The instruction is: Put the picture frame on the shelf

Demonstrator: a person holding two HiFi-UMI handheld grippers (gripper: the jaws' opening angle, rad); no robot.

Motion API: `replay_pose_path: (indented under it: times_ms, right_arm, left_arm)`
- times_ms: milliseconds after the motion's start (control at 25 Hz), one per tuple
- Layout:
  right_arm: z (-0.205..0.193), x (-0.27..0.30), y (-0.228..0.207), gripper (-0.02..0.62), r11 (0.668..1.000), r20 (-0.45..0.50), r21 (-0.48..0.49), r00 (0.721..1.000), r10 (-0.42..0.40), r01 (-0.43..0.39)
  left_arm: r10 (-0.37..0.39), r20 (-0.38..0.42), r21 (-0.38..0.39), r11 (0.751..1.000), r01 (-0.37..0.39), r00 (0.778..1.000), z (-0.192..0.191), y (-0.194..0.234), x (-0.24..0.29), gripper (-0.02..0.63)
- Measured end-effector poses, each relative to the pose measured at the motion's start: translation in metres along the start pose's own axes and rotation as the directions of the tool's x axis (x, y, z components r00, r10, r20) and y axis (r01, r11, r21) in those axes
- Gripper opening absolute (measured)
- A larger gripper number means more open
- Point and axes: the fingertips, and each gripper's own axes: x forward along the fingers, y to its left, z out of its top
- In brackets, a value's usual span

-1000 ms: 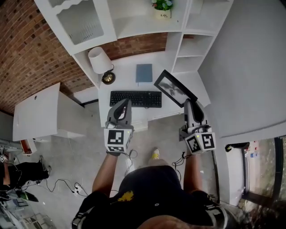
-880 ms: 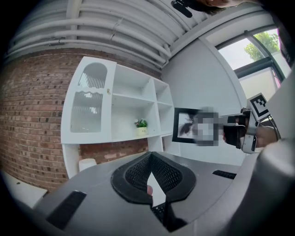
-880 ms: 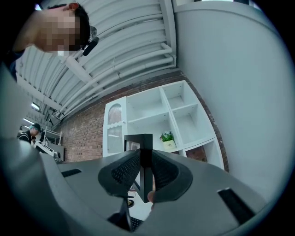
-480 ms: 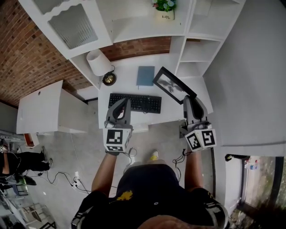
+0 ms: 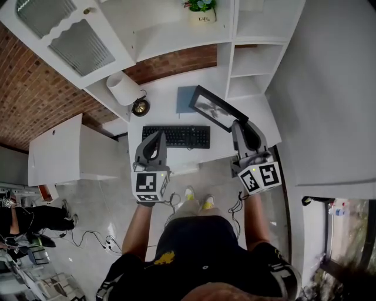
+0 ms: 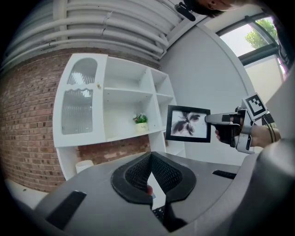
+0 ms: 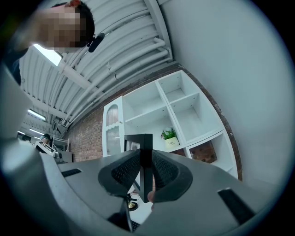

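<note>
The picture frame [image 5: 214,110], black with a grey floral print, hangs tilted in the air above the white desk [image 5: 258,114]. My right gripper [image 5: 239,126] is shut on its right end. In the right gripper view the frame's edge [image 7: 144,145] stands upright between the pads. From the left gripper view the frame [image 6: 188,123] faces me, with the right gripper [image 6: 209,120] clamped on its side. My left gripper [image 5: 157,138] hovers over the desk's front edge; its jaws [image 6: 150,156] meet at the tips with nothing in them. The white shelf unit [image 5: 176,35] rises behind the desk.
A potted plant [image 5: 201,9] stands on the middle shelf. On the desk lie a black keyboard [image 5: 176,136], a blue-grey book [image 5: 184,98], a white lamp [image 5: 123,88] and a small brass object [image 5: 140,107]. A glazed cabinet door [image 5: 64,35] is at the left, a grey wall [image 5: 329,88] at the right.
The right gripper and the frame have shifted a little left and toward the shelving. The person has stepped closer to the desk. The left gripper keeps its place.
</note>
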Motion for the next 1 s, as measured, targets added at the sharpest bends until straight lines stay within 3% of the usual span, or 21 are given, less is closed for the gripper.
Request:
replay_pose_path:
  times_ms: [240,360,440,600,680,880,1000]
  right_arm:
    - [-0.012,0.017,-0.003,0.075,0.999,-0.023,-0.038,1.0,0.012,-0.013]
    - [-0.018,0.042,0.0,0.075,0.993,-0.027,-0.09,0.996,0.08,-0.082]
    - [-0.017,0.064,0.0,0.075,0.982,-0.031,-0.138,0.991,0.128,-0.131]
    - [-0.021,0.105,-0.002,0.075,0.954,-0.087,-0.238,0.982,0.168,-0.184]
    - [-0.025,0.121,-0.001,0.075,0.947,-0.106,-0.24,0.976,0.191,-0.212]
    - [-0.023,0.158,0.001,0.075,0.947,-0.11,-0.191,0.964,0.243,-0.26]
    - [-0.02,0.179,-0.002,0.075,0.949,-0.108,-0.153,0.959,0.262,-0.277]
  left_arm:
    - [-0.007,-0.004,-0.026,1.0,0.006,1.0,-0.014,0.008,0.012,0.017]
    - [-0.016,0.025,-0.079,0.997,0.018,1.0,-0.011,0.026,0.024,0.017]
    - [-0.002,0.059,-0.067,0.998,0.006,0.998,0.0,0.043,0.037,0.017]
    - [0.005,0.105,-0.119,0.993,0.008,0.994,0.014,0.066,0.059,0.017]
    - [0.005,0.106,-0.124,0.992,0.008,0.994,0.015,0.071,0.066,0.017]
    - [0.006,0.101,-0.053,0.999,-0.001,0.995,0.018,0.083,0.083,0.017]
    - [-0.016,0.112,-0.086,0.996,0.025,0.994,0.022,0.093,0.093,0.017]
